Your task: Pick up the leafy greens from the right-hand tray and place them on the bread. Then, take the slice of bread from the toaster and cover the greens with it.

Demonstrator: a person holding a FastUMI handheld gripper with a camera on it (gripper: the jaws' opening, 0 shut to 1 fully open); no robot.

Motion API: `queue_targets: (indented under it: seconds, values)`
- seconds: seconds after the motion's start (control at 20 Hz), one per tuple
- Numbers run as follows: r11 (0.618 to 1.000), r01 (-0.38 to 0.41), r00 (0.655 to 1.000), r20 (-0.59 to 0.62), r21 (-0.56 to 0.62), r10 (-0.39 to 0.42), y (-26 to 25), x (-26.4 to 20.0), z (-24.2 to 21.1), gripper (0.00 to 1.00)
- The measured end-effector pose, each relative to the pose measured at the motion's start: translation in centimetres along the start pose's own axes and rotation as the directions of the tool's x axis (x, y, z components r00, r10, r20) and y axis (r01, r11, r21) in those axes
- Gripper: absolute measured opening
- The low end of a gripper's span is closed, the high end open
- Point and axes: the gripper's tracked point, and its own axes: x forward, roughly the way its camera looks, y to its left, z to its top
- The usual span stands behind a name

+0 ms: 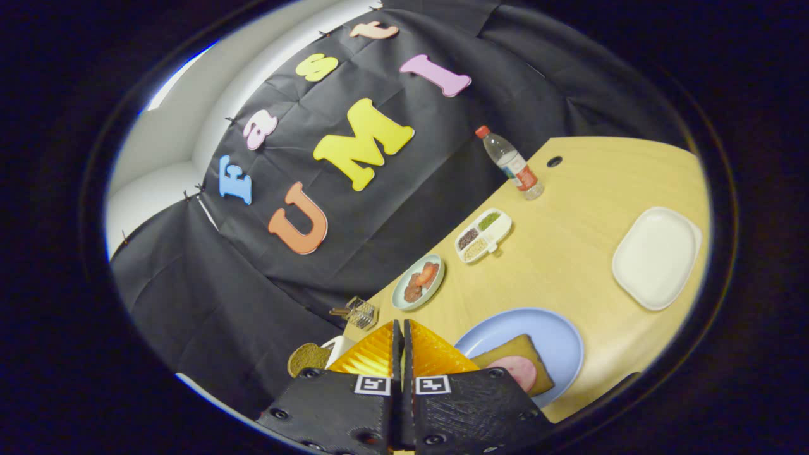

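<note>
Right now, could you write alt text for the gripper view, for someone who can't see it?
The hand-held gripper, fingers closed together, hangs over a wooden table beside a blue plate holding bread topped with ham. Beyond sit a white tray and a water bottle.

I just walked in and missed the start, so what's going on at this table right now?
A person is making a sandwich with a handheld gripper. Its jaws are closed together with nothing between them. Just beside it, a blue plate holds a slice of bread topped with a pink slice of meat. The white tray further off looks empty, and no greens are on the bread yet. Another bread slice stands on the gripper's other side.
</note>
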Motion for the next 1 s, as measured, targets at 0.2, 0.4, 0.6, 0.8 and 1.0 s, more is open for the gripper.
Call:
queue_targets:
  seconds: [0.2,0.4,0.6,0.8,1.0]
  values:
    - [0.997,0.023,0.999,-0.024,0.071,-0.021,-2.5,1.6,-1.8,0.0]
    - [0.991,0.099,0.995,-0.011,0.093,-0.098,-6.9,1.6,-1.0,0.0]
    - [0.984,0.157,0.988,-0.006,0.084,-0.157,-10.2,0.7,-0.5,0.0]
    - [0.982,0.188,0.982,-0.041,0.031,-0.186,-11.9,0.5,-1.3,0.11]
    - [0.981,0.192,0.981,-0.035,-0.027,-0.193,-12.1,-0.1,-1.4,0.35]
